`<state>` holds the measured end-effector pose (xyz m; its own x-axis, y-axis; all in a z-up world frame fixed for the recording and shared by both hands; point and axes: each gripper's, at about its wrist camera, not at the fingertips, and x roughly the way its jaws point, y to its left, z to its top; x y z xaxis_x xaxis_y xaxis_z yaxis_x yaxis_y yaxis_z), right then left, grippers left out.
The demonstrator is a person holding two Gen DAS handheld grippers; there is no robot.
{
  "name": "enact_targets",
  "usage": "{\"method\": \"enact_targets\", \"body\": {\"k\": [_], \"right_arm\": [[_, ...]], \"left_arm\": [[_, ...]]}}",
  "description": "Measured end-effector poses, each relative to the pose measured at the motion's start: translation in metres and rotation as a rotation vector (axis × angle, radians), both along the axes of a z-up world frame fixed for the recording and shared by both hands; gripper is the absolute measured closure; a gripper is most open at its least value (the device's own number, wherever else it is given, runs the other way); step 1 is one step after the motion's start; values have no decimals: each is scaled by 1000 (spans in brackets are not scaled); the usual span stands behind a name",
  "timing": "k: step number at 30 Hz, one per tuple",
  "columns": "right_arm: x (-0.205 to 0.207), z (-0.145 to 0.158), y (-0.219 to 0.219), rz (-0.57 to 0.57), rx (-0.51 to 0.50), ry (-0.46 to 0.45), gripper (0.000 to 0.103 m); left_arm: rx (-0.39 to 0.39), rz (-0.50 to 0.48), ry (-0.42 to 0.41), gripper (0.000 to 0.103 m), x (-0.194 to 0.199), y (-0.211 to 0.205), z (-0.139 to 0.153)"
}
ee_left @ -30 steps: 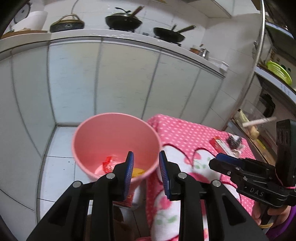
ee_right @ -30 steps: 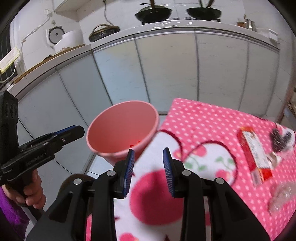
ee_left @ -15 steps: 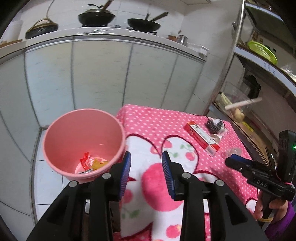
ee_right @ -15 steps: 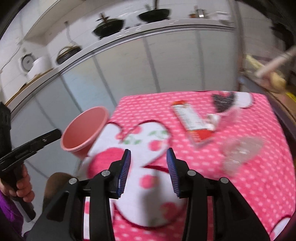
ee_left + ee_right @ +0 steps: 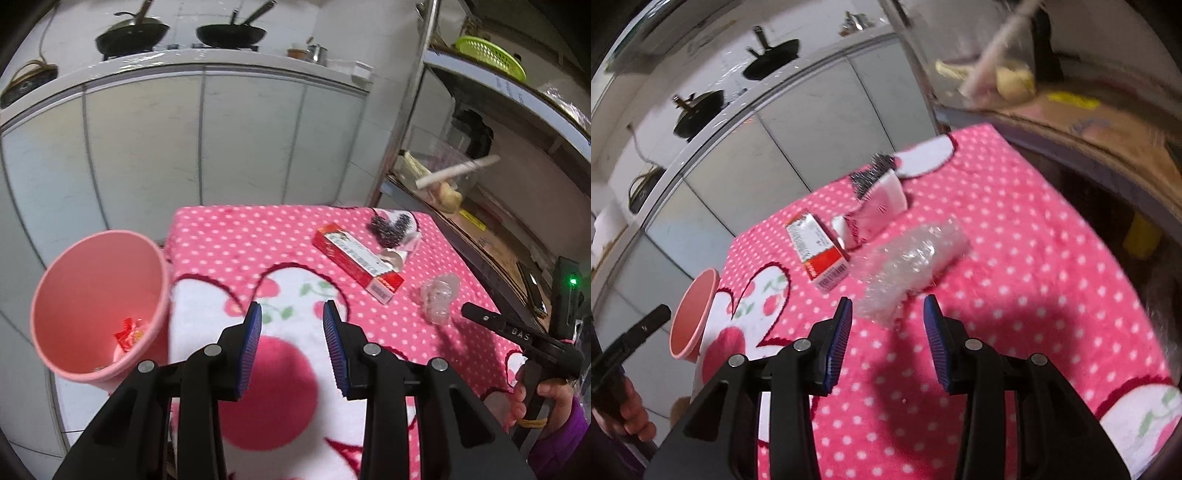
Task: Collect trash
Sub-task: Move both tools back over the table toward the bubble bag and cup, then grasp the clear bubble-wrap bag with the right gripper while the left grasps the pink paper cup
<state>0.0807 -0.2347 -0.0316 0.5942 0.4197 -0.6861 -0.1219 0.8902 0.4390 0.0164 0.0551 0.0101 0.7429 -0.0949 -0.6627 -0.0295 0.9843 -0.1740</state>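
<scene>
A pink bin (image 5: 99,306) stands off the table's left edge with a red wrapper (image 5: 127,332) inside. On the pink dotted cloth (image 5: 229,240) lie a red and white box (image 5: 356,262), a steel wool scrubber (image 5: 389,225) and crumpled clear plastic (image 5: 439,295). My left gripper (image 5: 291,310) hovers open over the cloth's white heart, with nothing between its fingers. My right gripper (image 5: 888,306) is open, its tips just short of the clear plastic (image 5: 912,258). Beyond that lie the box (image 5: 820,251), a white scrap (image 5: 886,203) and the scrubber (image 5: 871,177).
White cabinet fronts (image 5: 147,147) run behind the table, with pans (image 5: 129,35) on the counter above. A metal shelf rack (image 5: 461,206) with clutter borders the table's right side. The bin (image 5: 692,314) sits far left in the right wrist view.
Both grippers have swung right, away from the bin and over the table. Both sets of jaws stand wider than a second ago. The right gripper now faces the clear plastic close up.
</scene>
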Motion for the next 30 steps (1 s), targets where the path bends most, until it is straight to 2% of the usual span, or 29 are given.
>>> {"method": "enact_targets", "body": {"k": [3, 13, 15, 17, 22, 26, 30], "right_arm": [[9, -6, 6, -2, 2, 26, 62], [31, -19, 22, -27, -1, 31, 62], [30, -19, 20, -11, -10, 17, 76], [30, -17, 15, -6, -5, 8, 82], [23, -11, -2, -6, -22, -33, 84], [23, -20, -15, -18, 11, -11, 84], [24, -27, -22, -23, 56, 9, 84]], "left_arm": [[7, -38, 6, 69, 11, -13, -3], [18, -137, 6, 69, 45, -45, -2], [29, -163, 3, 69, 52, -53, -1], [43, -185, 0, 69, 59, -60, 0], [35, -247, 4, 69, 79, -77, 0], [20, -333, 27, 69, 103, -100, -5], [65, -393, 42, 69, 126, -124, -12]]}}
